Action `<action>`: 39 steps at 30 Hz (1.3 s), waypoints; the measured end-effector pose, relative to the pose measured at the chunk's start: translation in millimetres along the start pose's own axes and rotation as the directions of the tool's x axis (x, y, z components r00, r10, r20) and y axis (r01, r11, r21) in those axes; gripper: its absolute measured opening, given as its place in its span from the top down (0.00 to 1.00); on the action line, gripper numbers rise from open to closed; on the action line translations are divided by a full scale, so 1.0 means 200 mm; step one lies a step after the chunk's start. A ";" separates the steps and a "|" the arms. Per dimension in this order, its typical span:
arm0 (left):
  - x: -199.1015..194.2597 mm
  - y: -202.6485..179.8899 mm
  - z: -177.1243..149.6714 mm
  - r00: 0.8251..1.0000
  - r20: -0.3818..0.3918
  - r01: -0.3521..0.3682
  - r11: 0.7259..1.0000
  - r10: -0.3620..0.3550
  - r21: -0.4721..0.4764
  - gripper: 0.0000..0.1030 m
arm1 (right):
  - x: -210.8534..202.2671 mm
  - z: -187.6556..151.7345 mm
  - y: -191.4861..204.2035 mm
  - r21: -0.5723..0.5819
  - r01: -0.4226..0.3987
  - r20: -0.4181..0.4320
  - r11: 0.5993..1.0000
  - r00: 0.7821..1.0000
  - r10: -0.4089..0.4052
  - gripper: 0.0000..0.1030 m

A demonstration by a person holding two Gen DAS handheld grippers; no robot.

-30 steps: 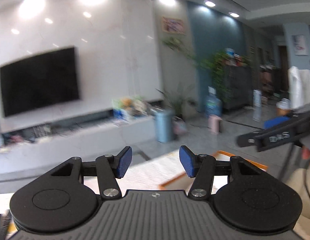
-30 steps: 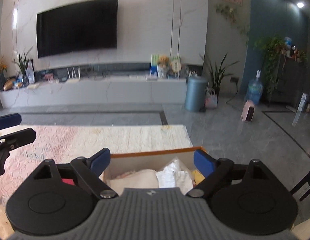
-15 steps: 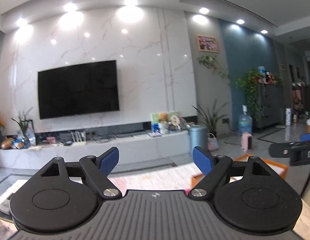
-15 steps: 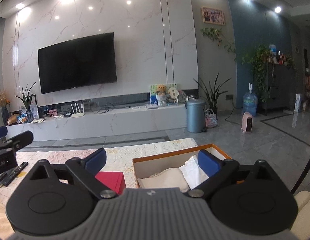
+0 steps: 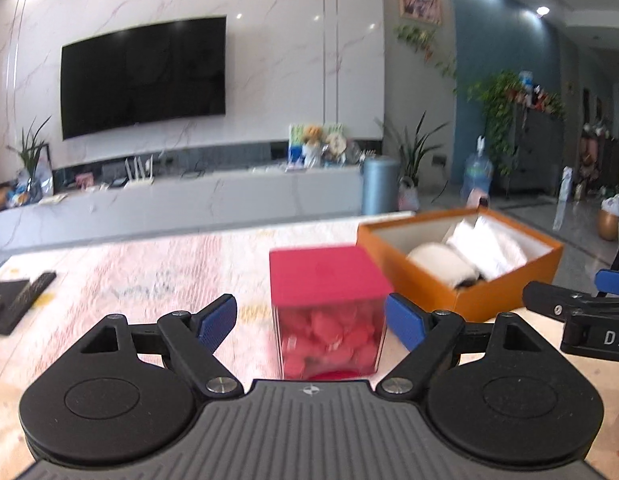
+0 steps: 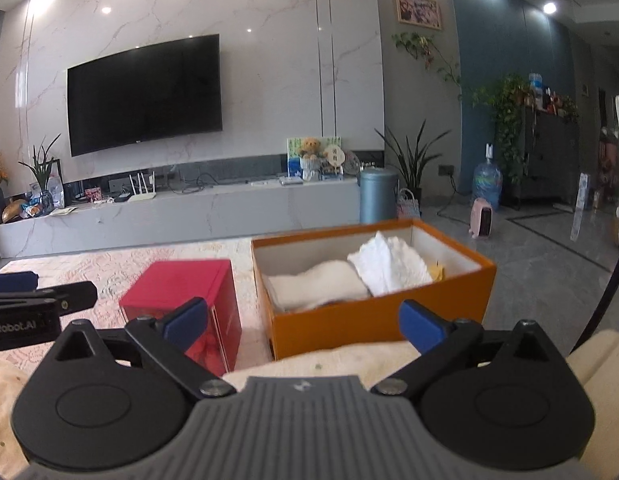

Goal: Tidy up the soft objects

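Both tongs stand spread and empty: left gripper (image 5: 311, 318) faces the red-lidded clear box (image 5: 327, 304), right gripper (image 6: 305, 322) the orange box (image 6: 369, 280) holding folded white cloths (image 6: 349, 278). Recommended: descend slowly, pinch one cloth centrally.

home living room: wall tv (image 6: 144, 94), marble media console (image 6: 177, 212), houseplants (image 6: 415, 162).

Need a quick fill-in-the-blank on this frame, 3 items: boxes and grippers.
1. The cube box in front of the left gripper has a ____ lid.
2. The white cloths lie inside the ____ box.
3. The right gripper holds nothing; its jaws are ____.

Missing words: red; orange; open
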State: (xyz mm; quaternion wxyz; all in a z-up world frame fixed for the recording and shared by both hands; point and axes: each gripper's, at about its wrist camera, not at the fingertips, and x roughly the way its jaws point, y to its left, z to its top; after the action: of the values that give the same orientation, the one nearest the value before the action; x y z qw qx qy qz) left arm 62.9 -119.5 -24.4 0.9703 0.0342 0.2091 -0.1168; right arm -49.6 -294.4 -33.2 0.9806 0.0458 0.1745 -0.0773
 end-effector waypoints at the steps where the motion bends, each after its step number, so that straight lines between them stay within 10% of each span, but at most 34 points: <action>1: 0.01 0.00 -0.02 1.000 -0.019 -0.004 1.000 0.003 -0.007 0.04 | 0.01 -0.01 0.00 0.008 -0.001 -0.005 1.000 1.000 0.001 0.03; 39: 0.02 -0.02 -0.09 0.994 -0.107 -0.016 1.000 0.014 -0.018 0.04 | 0.10 -0.09 -0.02 0.063 -0.005 -0.102 0.998 0.995 0.011 0.03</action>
State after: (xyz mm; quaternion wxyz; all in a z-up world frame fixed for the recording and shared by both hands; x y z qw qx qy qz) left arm 58.7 -121.4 -43.3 0.9588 0.0328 0.2618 -0.1052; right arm -37.2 -298.1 -57.1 0.9687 0.0811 0.2218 -0.0763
